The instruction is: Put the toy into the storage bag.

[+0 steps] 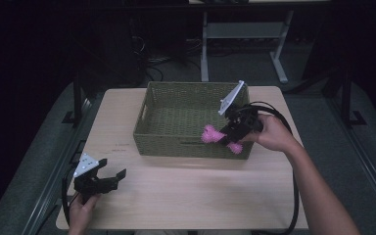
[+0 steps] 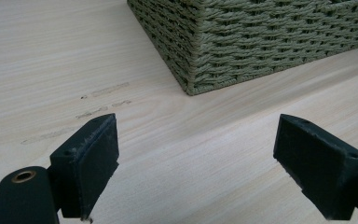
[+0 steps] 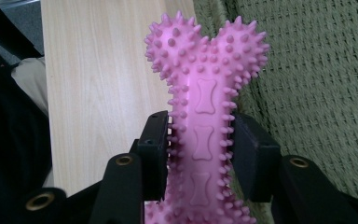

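Toy bone [image 3: 204, 116]: pink, spiky, knobbed | right jaws clamp its shaft | left jaws apart, empty

- A light wooden table [image 1: 191, 196] is seen, with faint marks near its left side.
- A green woven basket [image 1: 176, 142] is set directly on it, toward the far edge.

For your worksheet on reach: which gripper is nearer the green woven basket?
Right. The right gripper, clamping a pink spiky bone toy, hovers at the basket's front rim; the left gripper stays apart.

Pink spiked bone's [image 3: 205, 121] lower end cut off below.
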